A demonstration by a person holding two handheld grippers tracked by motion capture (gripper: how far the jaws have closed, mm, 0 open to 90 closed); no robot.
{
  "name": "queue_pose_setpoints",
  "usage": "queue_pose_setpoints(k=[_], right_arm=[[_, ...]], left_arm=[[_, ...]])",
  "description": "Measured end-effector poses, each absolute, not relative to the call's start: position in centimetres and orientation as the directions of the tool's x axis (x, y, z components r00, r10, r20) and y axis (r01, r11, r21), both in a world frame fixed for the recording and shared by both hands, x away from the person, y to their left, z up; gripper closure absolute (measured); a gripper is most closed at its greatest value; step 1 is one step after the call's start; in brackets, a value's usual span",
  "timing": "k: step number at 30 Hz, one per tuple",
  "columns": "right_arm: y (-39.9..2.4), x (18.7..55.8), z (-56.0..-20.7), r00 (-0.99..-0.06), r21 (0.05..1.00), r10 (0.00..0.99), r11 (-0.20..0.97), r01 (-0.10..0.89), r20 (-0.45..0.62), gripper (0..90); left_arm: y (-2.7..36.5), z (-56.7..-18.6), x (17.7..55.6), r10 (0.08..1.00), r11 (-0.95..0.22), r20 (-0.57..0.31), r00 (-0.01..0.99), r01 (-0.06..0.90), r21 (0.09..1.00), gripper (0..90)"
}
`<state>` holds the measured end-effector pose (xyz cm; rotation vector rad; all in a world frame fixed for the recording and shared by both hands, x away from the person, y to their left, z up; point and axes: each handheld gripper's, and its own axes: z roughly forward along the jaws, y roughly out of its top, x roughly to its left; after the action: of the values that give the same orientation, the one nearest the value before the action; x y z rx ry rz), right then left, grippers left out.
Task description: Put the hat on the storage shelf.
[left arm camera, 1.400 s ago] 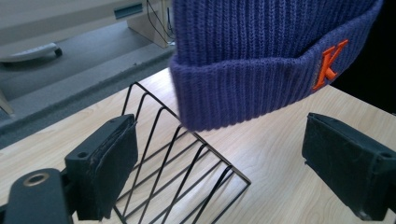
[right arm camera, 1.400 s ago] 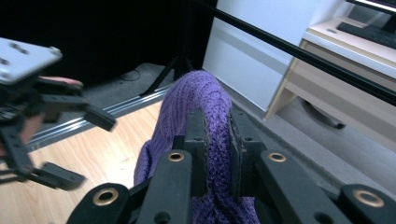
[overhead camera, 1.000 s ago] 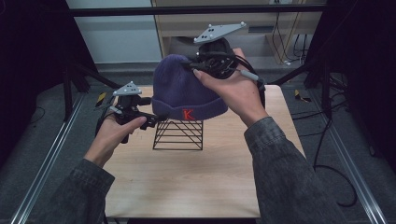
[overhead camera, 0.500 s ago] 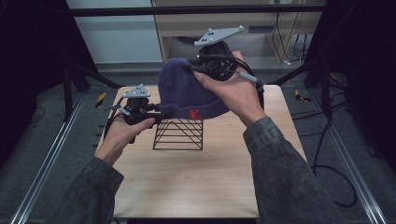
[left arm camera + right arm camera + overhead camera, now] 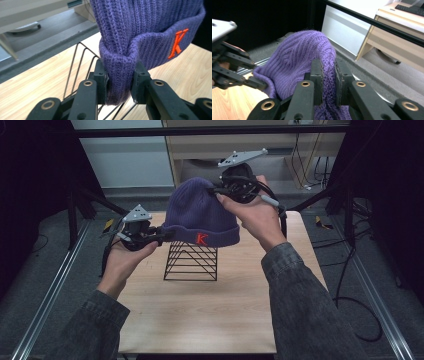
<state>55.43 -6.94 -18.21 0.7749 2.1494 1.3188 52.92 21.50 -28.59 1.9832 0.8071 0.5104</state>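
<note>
the left gripper pinches a fold of the folded cuff of a purple knit beanie, its two black jaws pressed against the bunched wool from either side; the right gripper pinches the knit near the crown, jaws close together with a ridge of wool squeezed between them; held this way between the two hands, the beanie hangs in the air above a black wire rack (a small stand of slanted wires, nothing resting in it), its cuff just over the rack's top, though whether they touch cannot be told; an orange letter k is stitched on the cuff, facing the person; the rack stands near the far middle of a light wooden table, bare in front of it; dark metal frame bars run around the table, grey floor lies below, and behind stands a pale wooden desk; loose cables trail on the floor at the right.
</note>
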Motion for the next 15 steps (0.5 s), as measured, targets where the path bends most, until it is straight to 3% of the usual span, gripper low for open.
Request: queue_pose_setpoints(k=[15], right_arm=[[-5.5, 58.3, -21.3, -0.7, 0.881, 0.708, 0.386, 0.275, -0.092, 79.0]], left_arm=[[23.4, -30.0, 54.0, 0.754, -0.351, 0.013, 0.657, 0.386, 0.853, 70.9]])
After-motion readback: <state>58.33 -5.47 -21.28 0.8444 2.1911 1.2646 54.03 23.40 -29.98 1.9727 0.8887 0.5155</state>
